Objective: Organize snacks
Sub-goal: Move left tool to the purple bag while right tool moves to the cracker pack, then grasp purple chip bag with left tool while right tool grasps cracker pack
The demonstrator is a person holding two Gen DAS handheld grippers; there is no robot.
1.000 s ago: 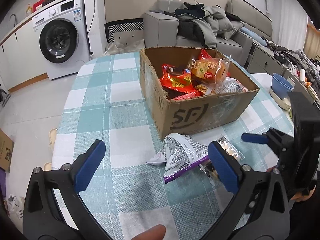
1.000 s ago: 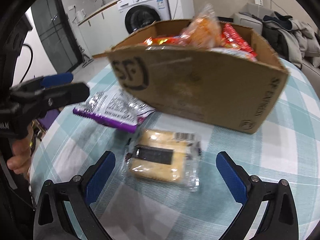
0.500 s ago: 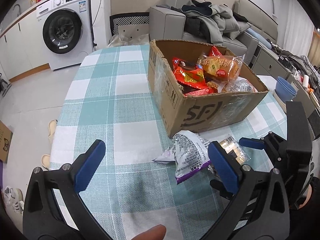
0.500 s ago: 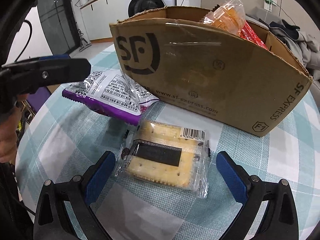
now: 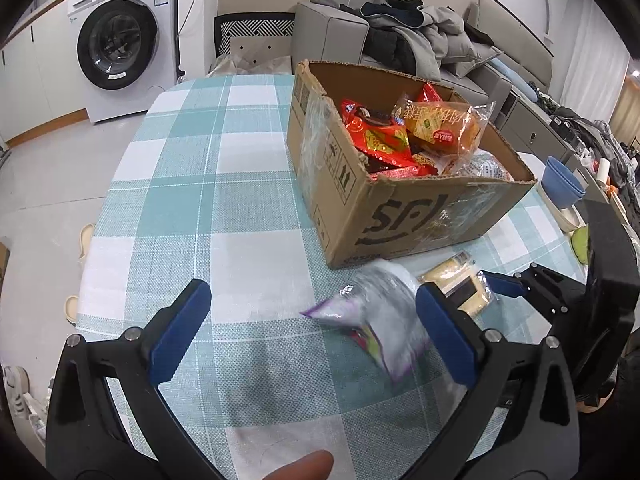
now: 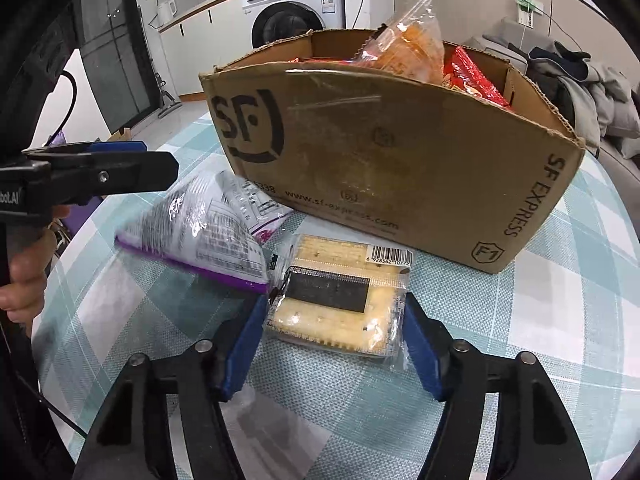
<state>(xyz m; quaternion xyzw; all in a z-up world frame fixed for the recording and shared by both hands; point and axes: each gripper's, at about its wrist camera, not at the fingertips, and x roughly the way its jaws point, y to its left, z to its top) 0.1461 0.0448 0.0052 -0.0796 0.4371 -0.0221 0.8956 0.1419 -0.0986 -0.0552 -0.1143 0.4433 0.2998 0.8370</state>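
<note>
While clearing the last loose snacks off the bench (image 5: 240, 240), sits at the pick-up step; holds the left tool (image 5: 312, 296) spread wide above the cloth, gripping nothing; shows the purple-and-silver bag (image 5: 376, 320) lying blurred just inside that tool's right finger, more beside it than centred between the two; would call for shifting that tool toward its own right before any squeeze there.

Further right, finds the right tool (image 6: 334, 320) with jaws just drawn in around the cracker packet (image 6: 336, 300); has the packet between the pads, flat on the bench, near end at the fingertips and barcode end pointing away ahead; looks clenched on the wrapper's two side edges, though probably on loose film rather than on the crackers themselves. Just ahead of that tool, meets the cardboard box (image 6: 380, 152), open-topped and already heaped with red and orange packs.

Calls next for a firm enough pinch, a lift clear of the box's near wall, a carry forward over the rim and a release onto the heap; risks a slip out of the film, or crushed crackers if squeezed too hard; leaves the bag for the left tool.
</note>
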